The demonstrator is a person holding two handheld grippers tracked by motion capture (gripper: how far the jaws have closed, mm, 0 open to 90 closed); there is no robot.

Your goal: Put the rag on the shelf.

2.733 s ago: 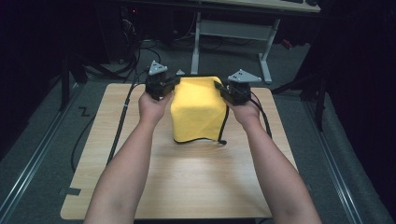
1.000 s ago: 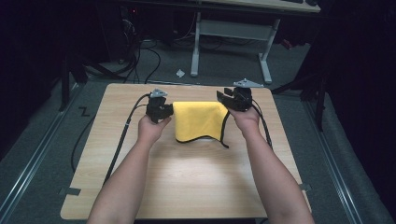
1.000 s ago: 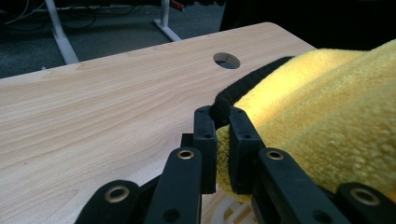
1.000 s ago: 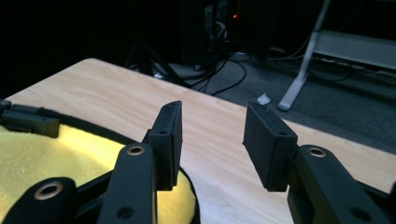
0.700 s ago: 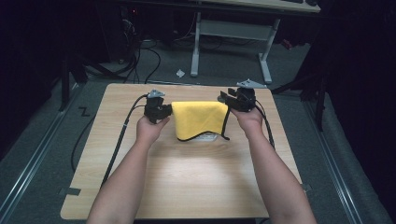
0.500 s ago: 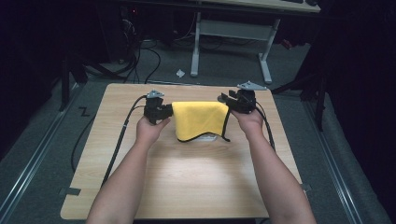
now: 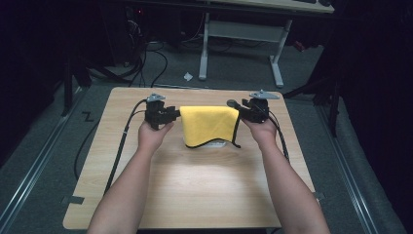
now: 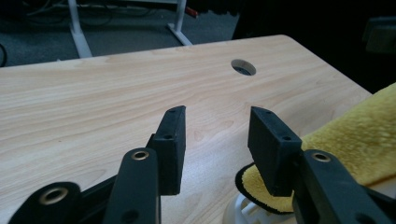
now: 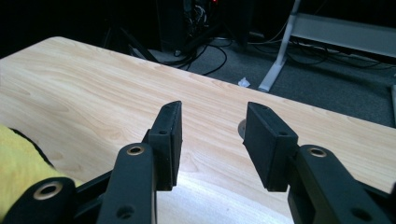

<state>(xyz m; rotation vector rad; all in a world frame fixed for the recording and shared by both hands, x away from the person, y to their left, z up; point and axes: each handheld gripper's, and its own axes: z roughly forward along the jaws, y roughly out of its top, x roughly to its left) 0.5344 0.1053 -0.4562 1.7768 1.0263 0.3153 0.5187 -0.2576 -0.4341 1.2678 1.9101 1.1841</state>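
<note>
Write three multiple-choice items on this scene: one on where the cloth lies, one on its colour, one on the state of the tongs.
1. Where is the cloth?
A. Between the two tongs on the far half of the table
B. On the floor
C. At the table's near edge

2. What colour is the cloth?
A. Blue with white trim
B. Yellow with dark trim
C. Plain red

3. How do the left tongs and the right tongs stand?
A. Both shut on the cloth
B. Left open, right shut
C. Both open, holding nothing

Answers: 1 A, the high view shows it draped over a white object, flanked by both hands. 2 B, yellow pile with a dark edge. 3 C, each gripper view shows a bare gap between its jaws.
</note>
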